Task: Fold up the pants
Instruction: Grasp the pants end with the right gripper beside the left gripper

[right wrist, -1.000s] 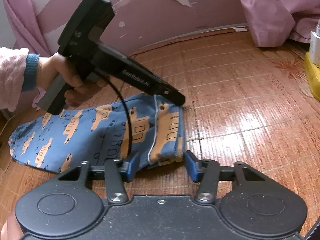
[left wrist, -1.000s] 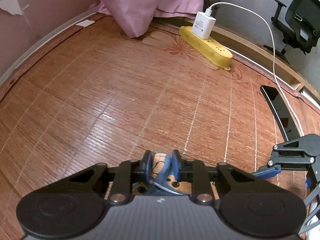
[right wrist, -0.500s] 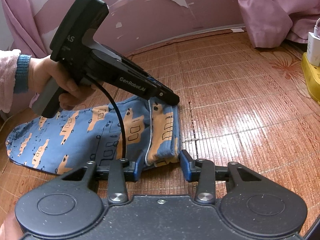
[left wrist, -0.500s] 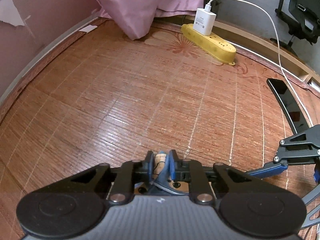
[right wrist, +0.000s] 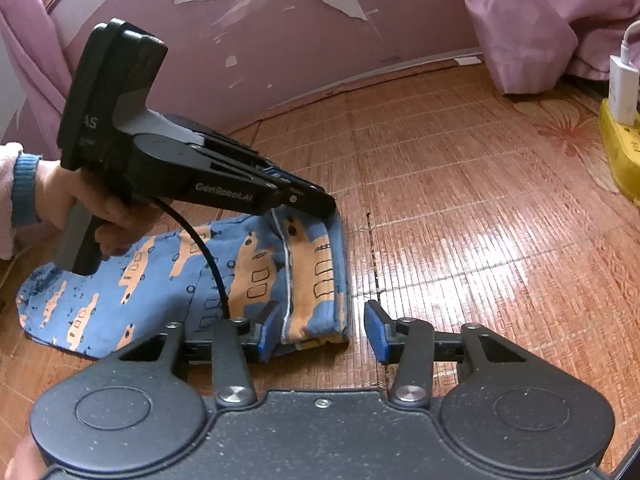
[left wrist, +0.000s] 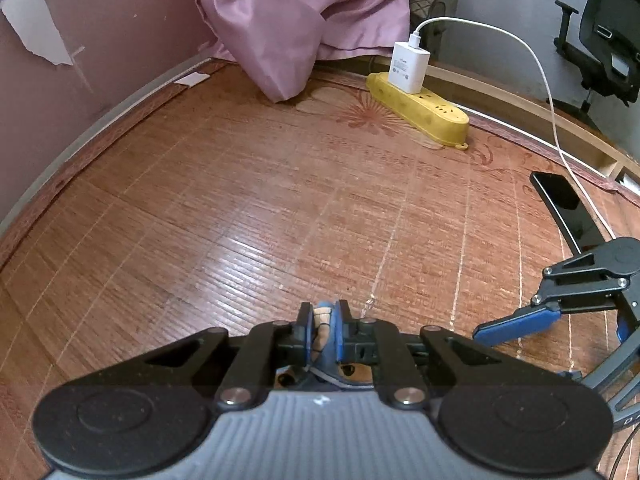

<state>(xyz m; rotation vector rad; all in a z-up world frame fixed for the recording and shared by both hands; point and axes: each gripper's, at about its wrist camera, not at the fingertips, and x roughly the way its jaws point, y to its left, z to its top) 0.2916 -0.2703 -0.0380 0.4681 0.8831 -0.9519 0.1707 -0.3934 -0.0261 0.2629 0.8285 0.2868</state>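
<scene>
Right gripper: blue-padded fingers spread wide, released, straddling the near folded corner of the pants without pinching it; one pad touches the cloth edge, the other sits just off it over bare mat.

Pants: small, thin soft knit, blue with orange printed shapes and a pale stitched seam; lying flat on the woven bamboo mat, already doubled at the right-hand end. Judged light, limp, no stiffness; will drape and drag, may slide on the glossy slats; best taken at the thick folded edge or the corners, both corners together so the layers stay aligned.

Left gripper: fingers clenched on the far corner of the same fold, cloth bunched between the pads in its own view; a hand on the grip.

Farther off: yellow plastic power strip with white charger, black phone, mauve draped cloth, peeling painted wall.
</scene>
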